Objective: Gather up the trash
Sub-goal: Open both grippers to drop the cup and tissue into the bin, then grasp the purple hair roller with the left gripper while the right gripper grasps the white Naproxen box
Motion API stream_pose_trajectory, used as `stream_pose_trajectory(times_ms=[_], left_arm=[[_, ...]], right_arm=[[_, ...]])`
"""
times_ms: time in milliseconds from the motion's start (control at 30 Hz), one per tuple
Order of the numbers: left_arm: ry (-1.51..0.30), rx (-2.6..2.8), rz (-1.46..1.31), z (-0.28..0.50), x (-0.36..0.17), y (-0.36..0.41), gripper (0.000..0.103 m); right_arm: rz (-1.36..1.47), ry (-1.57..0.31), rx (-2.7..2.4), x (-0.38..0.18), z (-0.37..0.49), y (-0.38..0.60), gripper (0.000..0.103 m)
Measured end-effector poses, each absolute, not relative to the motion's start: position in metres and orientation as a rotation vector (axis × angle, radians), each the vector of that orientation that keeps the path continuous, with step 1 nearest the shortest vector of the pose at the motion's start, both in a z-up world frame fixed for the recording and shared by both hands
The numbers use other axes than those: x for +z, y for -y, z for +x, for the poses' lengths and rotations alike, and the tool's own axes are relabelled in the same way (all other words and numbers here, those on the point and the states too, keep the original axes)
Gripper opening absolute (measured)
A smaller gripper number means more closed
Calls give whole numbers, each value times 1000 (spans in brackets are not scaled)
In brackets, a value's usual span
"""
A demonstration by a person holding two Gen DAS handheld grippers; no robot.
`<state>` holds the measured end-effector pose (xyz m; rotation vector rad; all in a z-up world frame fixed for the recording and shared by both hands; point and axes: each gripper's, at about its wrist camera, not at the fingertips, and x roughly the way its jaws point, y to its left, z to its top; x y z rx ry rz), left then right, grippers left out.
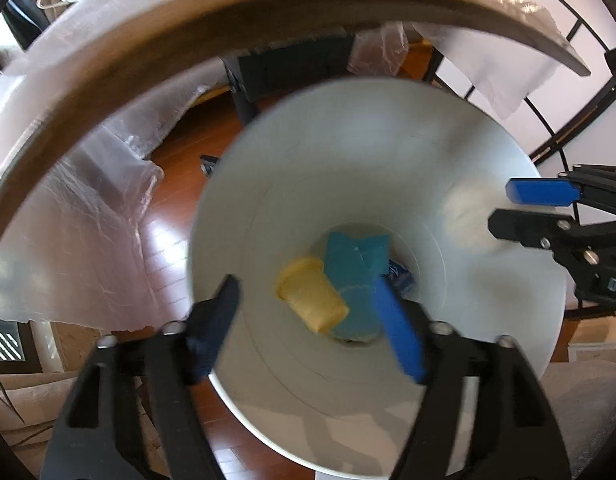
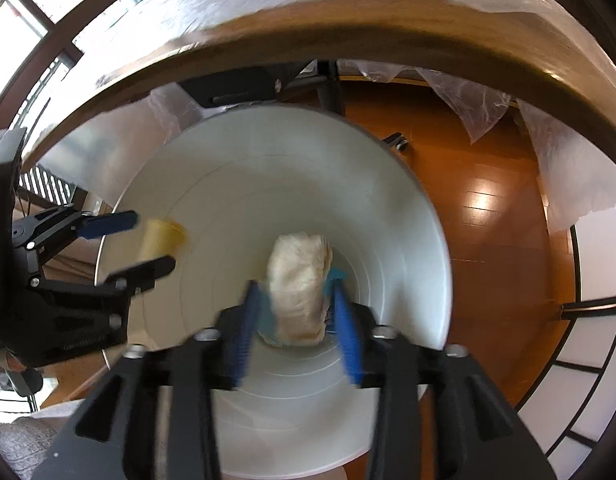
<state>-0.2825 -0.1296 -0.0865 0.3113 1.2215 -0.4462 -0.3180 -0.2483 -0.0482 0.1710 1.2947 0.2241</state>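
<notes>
We hold both grippers over white bin (image 1: 387,160). Left gripper (image 1: 308,304) spread, yellow cup (image 1: 309,294) beneath. Right gripper (image 2: 298,308) spread around crumpled wad (image 2: 300,276).

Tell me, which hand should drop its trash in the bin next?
Probably the right gripper: a paper wad sits between its fingers above the white bin. The left gripper is open, its yellow cup loose.
</notes>
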Motion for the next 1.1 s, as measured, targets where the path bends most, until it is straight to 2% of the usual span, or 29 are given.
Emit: stream_pose_trajectory(times_ms=[133,233,333,400,533,600,667,800,1100], left_arm=[[-1230,-442,305,-280,-84,126,75],[-1214,-442,292,-282,-72,122,75],[-1161,-463,257,-287,-44,117,75],[-1098,-479,233,-292,-15,114,75],[-850,-426,217,-303,58,108,99],[-660,-372,191,-308,99,104,102],[-572,-339,172,-305,114,104,102],[-683,-402,185,-268,108,119,102],[-747,-511,291,-238,74,159,102]], right_arm=[[188,-1274,210,-38,-320,254,64],[195,-1250,205,-23,-323,258,67],[158,-1158,197,15,-330,260,69],[115,-1054,176,49,-334,263,77],[4,-772,64,123,-343,270,97],[-21,-573,-20,160,-348,276,99],[8,-483,-55,175,-343,287,99],[105,-604,1,170,-300,317,99],[148,-765,-47,131,-222,352,99]])
